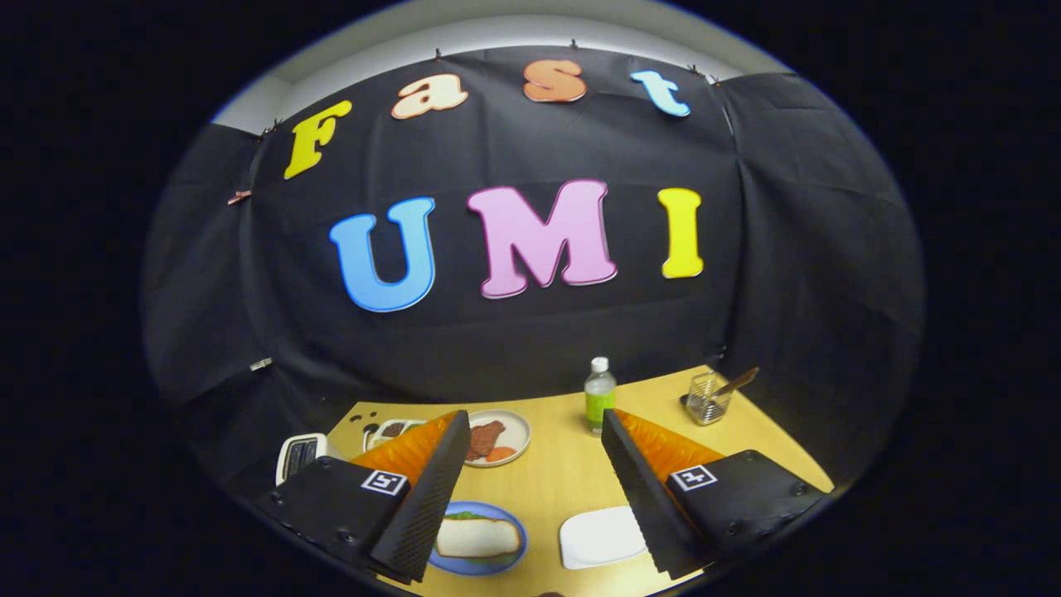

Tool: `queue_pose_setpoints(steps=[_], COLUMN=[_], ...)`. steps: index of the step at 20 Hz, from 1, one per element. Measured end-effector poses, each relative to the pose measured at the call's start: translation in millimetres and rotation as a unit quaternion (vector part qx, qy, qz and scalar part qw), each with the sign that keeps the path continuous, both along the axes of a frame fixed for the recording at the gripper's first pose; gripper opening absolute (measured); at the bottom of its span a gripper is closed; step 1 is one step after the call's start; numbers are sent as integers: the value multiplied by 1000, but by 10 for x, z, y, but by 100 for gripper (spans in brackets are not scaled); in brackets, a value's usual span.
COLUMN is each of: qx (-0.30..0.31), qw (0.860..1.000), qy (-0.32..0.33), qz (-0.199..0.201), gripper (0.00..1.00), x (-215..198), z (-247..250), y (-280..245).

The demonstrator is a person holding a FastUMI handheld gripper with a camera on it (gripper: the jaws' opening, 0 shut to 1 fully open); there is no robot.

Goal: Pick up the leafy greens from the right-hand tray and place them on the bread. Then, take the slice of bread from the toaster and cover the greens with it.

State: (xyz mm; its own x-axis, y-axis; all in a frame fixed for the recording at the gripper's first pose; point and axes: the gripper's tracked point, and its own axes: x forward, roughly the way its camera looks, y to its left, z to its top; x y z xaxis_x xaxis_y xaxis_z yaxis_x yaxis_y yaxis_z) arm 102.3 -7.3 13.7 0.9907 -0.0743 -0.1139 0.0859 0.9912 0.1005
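The gripper (535, 493) hangs above the wooden table (564, 481) with its two fingers spread wide apart and nothing between them but bare tabletop.

Nearest, just beside the inner edge of the left finger, sits a blue plate (479, 539). On it lies a slice of bread (478, 537), and a fringe of leafy greens (466, 516) peeks out along the far edge of the slice, so the greens are on that plate under the bread. A little to the right, near the base of the right finger, is a white tray (598, 536), its surface plain.

Further along, just past the tip of the left finger, a round pale plate (515, 431) carries a dark reddish piece of food (485, 438) and a small orange piece (500, 453). Left of that plate, partly hidden by the left finger, is another small white dish (390, 429) with something dark in it; I can't make out what. The white toaster (300, 455) stands beyond the left finger's outer side, at the table's left edge; its slots look dark.

Farther back, ahead of the right finger's tip, a small bottle (599, 396) with a white cap and a green label stands upright. Over at the far right corner of the table is a clear container (707, 400) with a utensil (733, 382) leaning out of it.
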Motion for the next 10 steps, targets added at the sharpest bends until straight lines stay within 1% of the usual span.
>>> queue_pose_setpoints(steps=[3, 6, 10], qx=[-16, -41, -29], qw=[999, 997, 997], qy=[-17, -12, -3], qz=[-30, -65, -69], gripper=[99, 99, 99], x=[-193, -421, -714], z=[277, 310, 244], y=[-432, -913, -1284])
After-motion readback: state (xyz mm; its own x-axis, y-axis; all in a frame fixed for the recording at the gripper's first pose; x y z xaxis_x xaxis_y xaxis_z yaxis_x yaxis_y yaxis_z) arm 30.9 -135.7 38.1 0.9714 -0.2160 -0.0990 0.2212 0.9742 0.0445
